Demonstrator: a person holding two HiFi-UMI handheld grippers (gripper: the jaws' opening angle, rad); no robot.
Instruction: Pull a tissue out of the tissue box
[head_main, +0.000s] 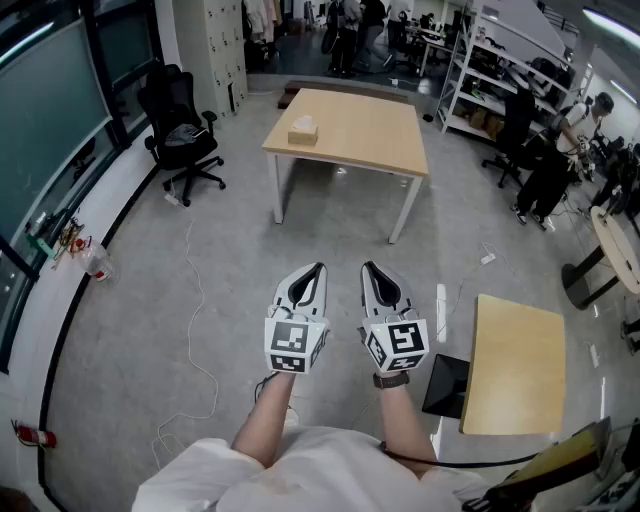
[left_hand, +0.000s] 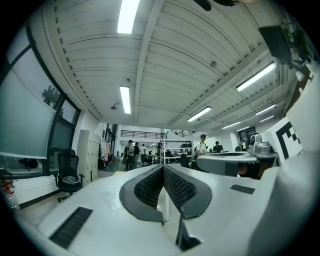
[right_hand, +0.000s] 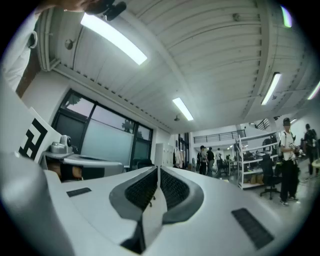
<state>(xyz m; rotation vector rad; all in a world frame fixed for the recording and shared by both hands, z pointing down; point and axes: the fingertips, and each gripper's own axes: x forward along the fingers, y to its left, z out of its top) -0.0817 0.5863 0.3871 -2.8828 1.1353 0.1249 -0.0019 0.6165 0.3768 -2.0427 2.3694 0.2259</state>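
Note:
The tissue box (head_main: 303, 131), tan with a white tissue at its top, sits near the left edge of a wooden table (head_main: 360, 125) far ahead of me in the head view. My left gripper (head_main: 320, 266) and right gripper (head_main: 367, 266) are held side by side over the floor, well short of the table, both pointing toward it. Each is shut with nothing between its jaws. In the left gripper view the left gripper (left_hand: 163, 167) shows its pads pressed together. The right gripper (right_hand: 158, 168) looks the same in its own view. The box is hidden in both gripper views.
A black office chair (head_main: 183, 133) stands left of the table by the windows. A small wooden table (head_main: 515, 365) is at my right. A white cable (head_main: 200, 330) trails across the floor on the left. Shelves (head_main: 505, 75) and people stand at the back right.

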